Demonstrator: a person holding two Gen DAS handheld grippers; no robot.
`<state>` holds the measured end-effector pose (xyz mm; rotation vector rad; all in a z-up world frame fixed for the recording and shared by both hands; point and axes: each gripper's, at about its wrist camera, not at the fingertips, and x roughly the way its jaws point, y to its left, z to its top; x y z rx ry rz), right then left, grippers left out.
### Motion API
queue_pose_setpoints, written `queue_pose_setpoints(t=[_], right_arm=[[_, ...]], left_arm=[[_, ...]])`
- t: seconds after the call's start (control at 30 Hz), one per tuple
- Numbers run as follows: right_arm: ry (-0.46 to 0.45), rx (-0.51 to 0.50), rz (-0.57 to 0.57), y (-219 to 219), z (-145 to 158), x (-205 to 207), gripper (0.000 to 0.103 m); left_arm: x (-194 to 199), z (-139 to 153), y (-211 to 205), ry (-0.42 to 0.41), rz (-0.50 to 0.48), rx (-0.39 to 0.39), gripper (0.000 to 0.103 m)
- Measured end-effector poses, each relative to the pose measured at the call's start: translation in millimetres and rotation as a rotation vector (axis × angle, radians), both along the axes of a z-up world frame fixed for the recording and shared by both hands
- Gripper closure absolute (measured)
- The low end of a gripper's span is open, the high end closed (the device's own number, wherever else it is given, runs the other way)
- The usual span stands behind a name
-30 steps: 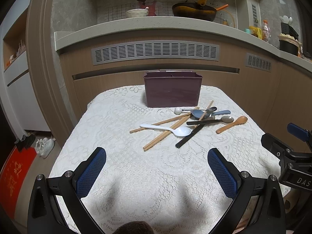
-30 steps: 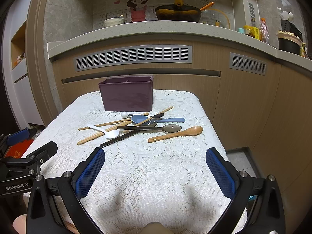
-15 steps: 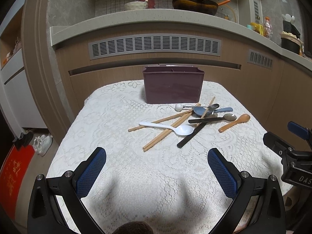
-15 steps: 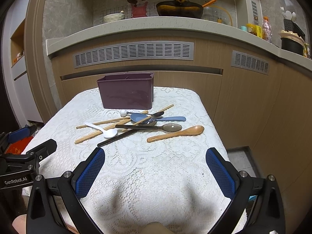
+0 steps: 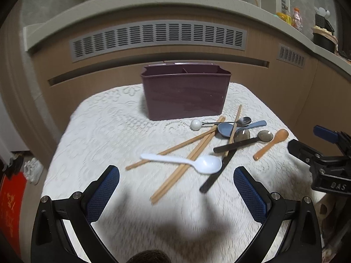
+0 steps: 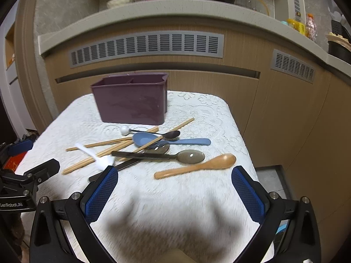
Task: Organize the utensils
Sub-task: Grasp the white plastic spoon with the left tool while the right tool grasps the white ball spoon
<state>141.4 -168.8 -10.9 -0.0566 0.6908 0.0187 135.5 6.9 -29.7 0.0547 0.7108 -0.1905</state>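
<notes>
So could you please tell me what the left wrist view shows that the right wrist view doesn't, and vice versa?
Only the left view shows the right hand-held gripper, open, and shoes on the floor. Only the right view shows the left hand-held gripper, open, and the floor beside the table. Both share the purple caddy, chopsticks, white spoon and wooden spoon.

Two bits of lettering, both on gripper bodies.
The left gripper (image 6: 26,188), seen at the left edge of the right wrist view, carries white "GenRobot.AI" on its black housing; in the left wrist view the right gripper (image 5: 329,166) shows only "DAS", the rest cut off.
</notes>
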Motion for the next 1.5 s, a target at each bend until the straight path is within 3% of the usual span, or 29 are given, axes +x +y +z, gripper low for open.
queue_pose_setpoints(t=[0.2,0.3,0.4,0.57,0.67,0.83,0.93,1.23,1.3,1.5], right_arm=[[0.095,0.017,0.029,-4,-14,50,0.001],[0.131,0.002,0.088,6,-21,73,0.011],[0.164,-0.007,0.164,20,-27,94,0.014],[0.183,-0.059,0.169,29,-36,127,0.026],[0.199,-0.042,0.177,35,-39,141,0.041],[0.211,-0.082,0.395,86,-35,153,0.065],[0.254,-0.102,0.459,108,-44,166,0.066],[0.344,-0.162,0.492,133,-79,187,0.072],[0.357,-0.146,0.483,132,-76,187,0.08],[0.321,-0.088,0.446,112,-54,171,0.081]], left_arm=[[39,-3,6,0.013,-0.029,0.011,0.0],[53,-5,17,0.009,-0.01,0.023,0.0],[63,-10,31,0.038,0.011,0.002,0.0],[68,-19,49,0.059,0.011,-0.019,0.0],[71,-24,54,0.078,0.008,-0.038,0.0],[75,-31,59,0.093,0.008,-0.073,0.0],[73,-31,68,0.093,0.016,-0.095,0.0],[72,-48,88,0.176,0.039,-0.154,0.0],[72,-50,87,0.205,0.035,-0.178,0.0],[79,-52,73,0.315,0.022,-0.246,0.003]])
